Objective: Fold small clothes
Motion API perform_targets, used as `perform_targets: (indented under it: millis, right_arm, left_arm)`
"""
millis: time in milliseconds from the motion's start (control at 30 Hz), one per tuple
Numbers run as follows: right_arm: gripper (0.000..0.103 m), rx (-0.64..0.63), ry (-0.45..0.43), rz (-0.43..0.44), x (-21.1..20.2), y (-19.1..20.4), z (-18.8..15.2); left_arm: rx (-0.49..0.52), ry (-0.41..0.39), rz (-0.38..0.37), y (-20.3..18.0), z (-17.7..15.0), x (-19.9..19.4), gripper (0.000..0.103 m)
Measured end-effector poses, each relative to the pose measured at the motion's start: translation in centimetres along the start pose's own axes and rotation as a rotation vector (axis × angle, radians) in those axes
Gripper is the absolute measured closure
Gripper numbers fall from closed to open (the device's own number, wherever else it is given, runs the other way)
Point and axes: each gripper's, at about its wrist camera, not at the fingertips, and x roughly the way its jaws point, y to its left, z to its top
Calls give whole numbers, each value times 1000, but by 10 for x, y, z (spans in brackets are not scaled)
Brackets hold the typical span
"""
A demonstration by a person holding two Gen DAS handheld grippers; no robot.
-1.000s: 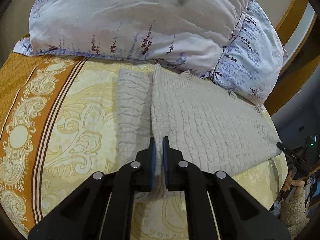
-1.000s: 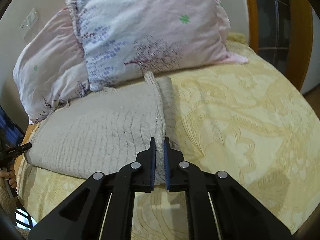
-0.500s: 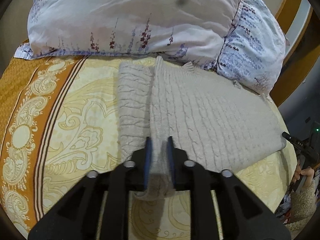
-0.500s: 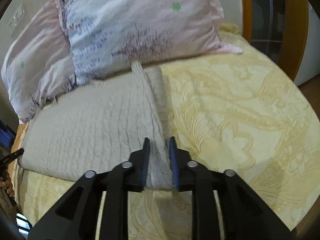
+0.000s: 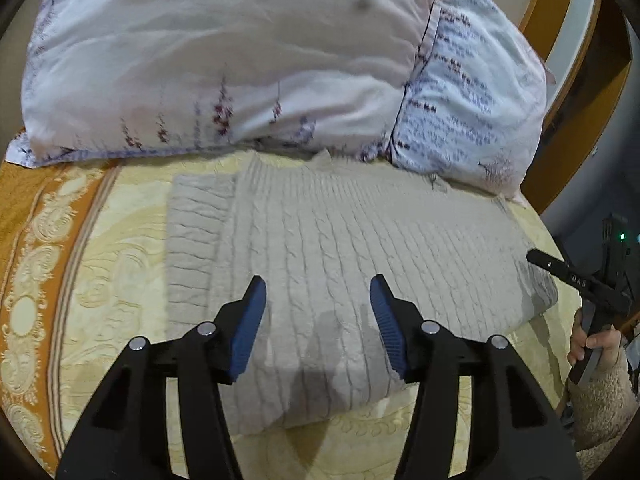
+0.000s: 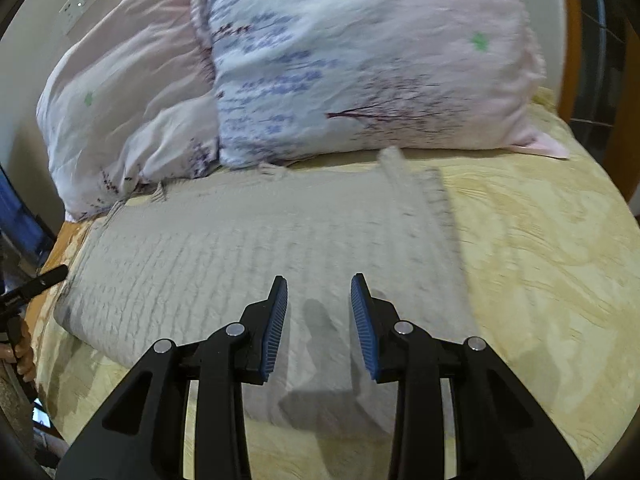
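Lying flat on the yellow bedspread (image 5: 100,264), the grey knit sweater (image 5: 360,240) is folded into a long rectangle; its long axis runs side to side across the bed, parallel to the pillows (image 5: 224,60) at 12 o'clock, which its far edge touches; in the left wrist view one narrow folded flap shows at the 9 o'clock end, and in the right wrist view a like flap shows at the 3 o'clock end; which end is neck or hem I cannot tell.

The left gripper (image 5: 318,284) stands over the sweater's near left part; its jaws have just been opening and are now about half apart, with nothing held, the knit lying loose below them. The right gripper (image 6: 319,280) stands over the near right part; its jaws have just been opening too, parted less widely, gripping nothing. At 3 o'clock in the left view a hand (image 5: 592,346) holds the other gripper's handle beside the bed's edge.
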Motion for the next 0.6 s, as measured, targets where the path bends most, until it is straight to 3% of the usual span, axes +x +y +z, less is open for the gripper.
perform_targets:
  millis: [67, 167, 267, 433, 600]
  right_arm:
    - [67, -16, 8, 0, 6, 5, 3]
    - [52, -24, 32, -10, 16, 8, 4]
    - [48, -29, 94, -43, 33, 6, -1]
    - [47, -26, 87, -40, 37, 5, -2]
    - [45, 12, 73, -26, 26, 10, 2]
  left_arm:
    - [-4, 17, 8, 0, -1, 6, 48]
    - [-19, 38, 27, 5, -3, 14, 45]
    - [-45, 58, 23, 13, -9, 20, 45]
    - [-23, 58, 26, 10, -10, 21, 39]
    - [-106, 21, -61, 26, -4, -4, 35]
